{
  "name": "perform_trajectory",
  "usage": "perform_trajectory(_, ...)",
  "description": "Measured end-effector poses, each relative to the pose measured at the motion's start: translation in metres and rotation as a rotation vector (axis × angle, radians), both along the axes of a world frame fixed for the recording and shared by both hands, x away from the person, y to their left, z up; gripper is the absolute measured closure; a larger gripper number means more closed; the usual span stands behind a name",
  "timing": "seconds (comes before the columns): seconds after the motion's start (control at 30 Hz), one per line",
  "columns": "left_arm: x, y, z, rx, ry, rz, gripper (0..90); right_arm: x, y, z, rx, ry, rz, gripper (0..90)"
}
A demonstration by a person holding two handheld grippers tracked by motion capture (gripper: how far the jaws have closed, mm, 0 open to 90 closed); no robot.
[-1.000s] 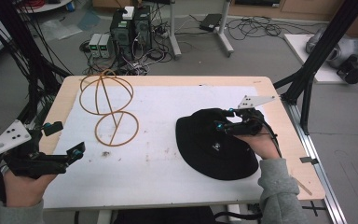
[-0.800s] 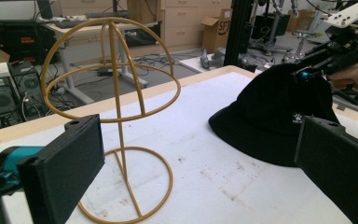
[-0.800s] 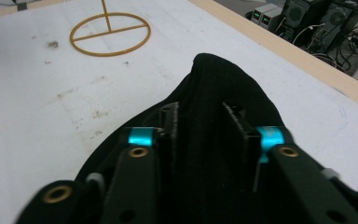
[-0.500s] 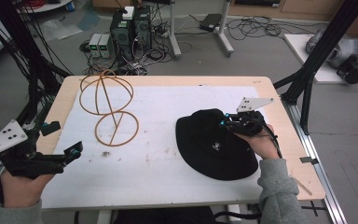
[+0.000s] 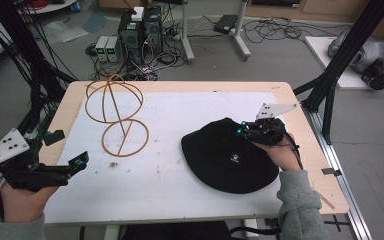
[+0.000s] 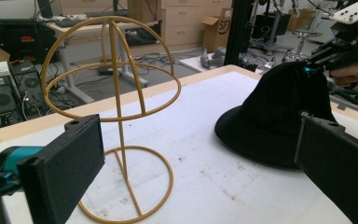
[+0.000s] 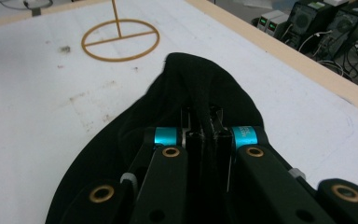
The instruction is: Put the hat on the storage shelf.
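Note:
A black bucket hat (image 5: 225, 155) lies on the white mat at the right of the table. My right gripper (image 5: 240, 131) is shut on a pinch of its crown, and the fabric (image 7: 200, 100) bunches up between the jaws. A yellow wire hat stand (image 5: 116, 115) stands upright at the left, with a round base ring (image 6: 126, 186) and a dome frame (image 6: 109, 70) on top. My left gripper (image 5: 67, 150) hovers at the table's left edge, open, with nothing between its fingers (image 6: 60, 168). The hat (image 6: 279, 116) is to the right of the stand.
A white mat (image 5: 180, 165) with small dirt specks covers the wooden table (image 5: 300, 120). Black frame posts (image 5: 340, 60) rise at the right and left. Computer boxes (image 5: 140, 30) and cables lie on the floor beyond the far edge.
My right gripper has drawn the pinched crown slightly up and toward the hat's far right side. The left gripper has hardly moved.

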State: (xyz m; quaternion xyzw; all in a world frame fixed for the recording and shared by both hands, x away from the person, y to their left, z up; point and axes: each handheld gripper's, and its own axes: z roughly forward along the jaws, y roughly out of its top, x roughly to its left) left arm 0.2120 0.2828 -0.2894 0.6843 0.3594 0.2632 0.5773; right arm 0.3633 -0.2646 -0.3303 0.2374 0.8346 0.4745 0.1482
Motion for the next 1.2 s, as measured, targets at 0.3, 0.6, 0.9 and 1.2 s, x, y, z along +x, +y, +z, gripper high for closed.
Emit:
perform_trajectory(0.3,0.000,-0.001,0.000,-0.001,0.002,-0.001,1.7,-0.004,-0.003,0.017,0.018,-0.016,0.005,88.2)
perform_trajectory(0.6,-0.003,-0.005,0.003,0.006,-0.005,-0.016,1.7,-0.004,0.002,0.052,0.021,-0.049,0.021,88.2)
perform_trajectory(0.9,-0.004,-0.007,0.001,0.006,0.002,-0.028,1.7,-0.001,0.010,0.079,0.030,-0.069,0.059,88.2)
perform_trajectory(1.2,-0.010,-0.004,0.001,0.007,0.004,-0.019,1.7,0.001,0.018,0.106,0.008,-0.085,0.094,88.2)
